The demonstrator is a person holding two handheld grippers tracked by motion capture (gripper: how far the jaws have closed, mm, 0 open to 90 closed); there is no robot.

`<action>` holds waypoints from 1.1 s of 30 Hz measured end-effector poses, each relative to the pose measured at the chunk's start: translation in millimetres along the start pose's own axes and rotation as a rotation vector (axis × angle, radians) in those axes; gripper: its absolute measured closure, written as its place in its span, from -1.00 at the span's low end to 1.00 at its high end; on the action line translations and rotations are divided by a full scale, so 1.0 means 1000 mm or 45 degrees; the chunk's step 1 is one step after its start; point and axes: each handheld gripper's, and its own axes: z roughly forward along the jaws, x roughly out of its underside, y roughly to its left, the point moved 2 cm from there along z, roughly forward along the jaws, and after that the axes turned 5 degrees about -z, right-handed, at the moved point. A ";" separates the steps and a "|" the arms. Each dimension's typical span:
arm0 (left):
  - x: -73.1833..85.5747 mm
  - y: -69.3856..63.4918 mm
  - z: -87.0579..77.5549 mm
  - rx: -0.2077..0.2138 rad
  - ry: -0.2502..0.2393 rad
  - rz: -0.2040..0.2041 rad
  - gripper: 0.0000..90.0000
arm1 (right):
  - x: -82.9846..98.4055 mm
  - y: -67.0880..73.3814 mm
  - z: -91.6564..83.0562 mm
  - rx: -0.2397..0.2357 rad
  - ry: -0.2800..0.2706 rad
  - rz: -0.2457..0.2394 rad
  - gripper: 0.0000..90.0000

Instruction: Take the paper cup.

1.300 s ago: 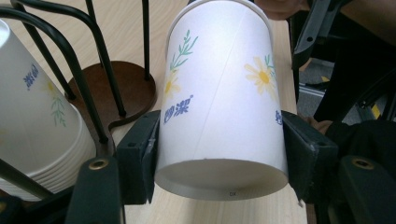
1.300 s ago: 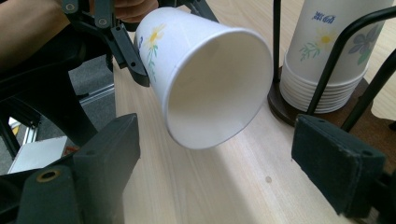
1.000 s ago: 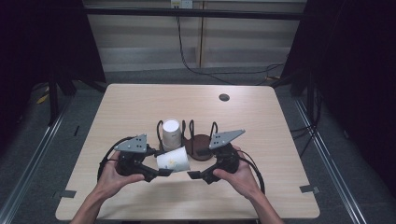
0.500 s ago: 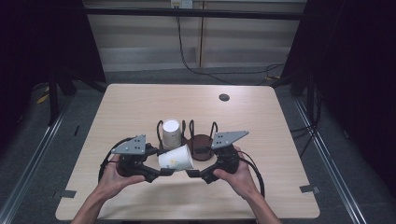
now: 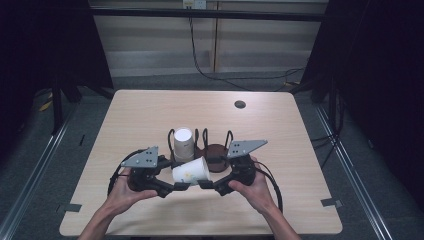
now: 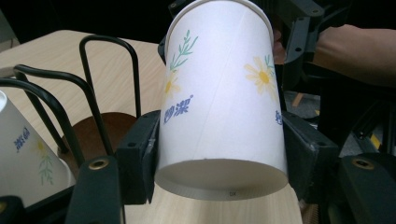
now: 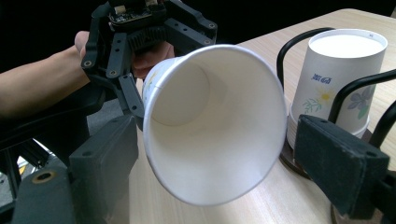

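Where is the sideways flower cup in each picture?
High view: white flowered paper cup lies sideways, bottom centre, between the hand-held grippers.
Left gripper view: centre, base nearest.
Right gripper view: centre, open mouth nearest.
Shared landmark: black wire cup rack.

A round dark grommet (image 5: 240,104) sits in the wooden table (image 5: 150,115), near its far edge.
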 end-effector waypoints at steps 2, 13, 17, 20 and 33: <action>0.000 -0.001 0.001 -0.001 0.005 0.007 -0.18 | 0.000 0.000 0.000 -0.005 -0.002 0.001 -0.70; 0.000 -0.003 0.004 0.021 0.004 0.008 -0.19 | 0.000 0.000 0.004 -0.038 -0.004 0.018 -0.68; 0.001 -0.004 0.006 0.031 0.018 0.005 -0.19 | 0.002 0.000 0.008 -0.061 0.013 0.031 -0.63; 0.002 -0.003 0.008 0.032 0.029 0.006 -0.19 | 0.003 0.000 0.010 -0.071 0.018 0.039 -0.59; 0.004 0.000 0.009 0.049 0.027 -0.056 -0.24 | 0.003 -0.003 0.007 -0.095 -0.007 0.067 -0.47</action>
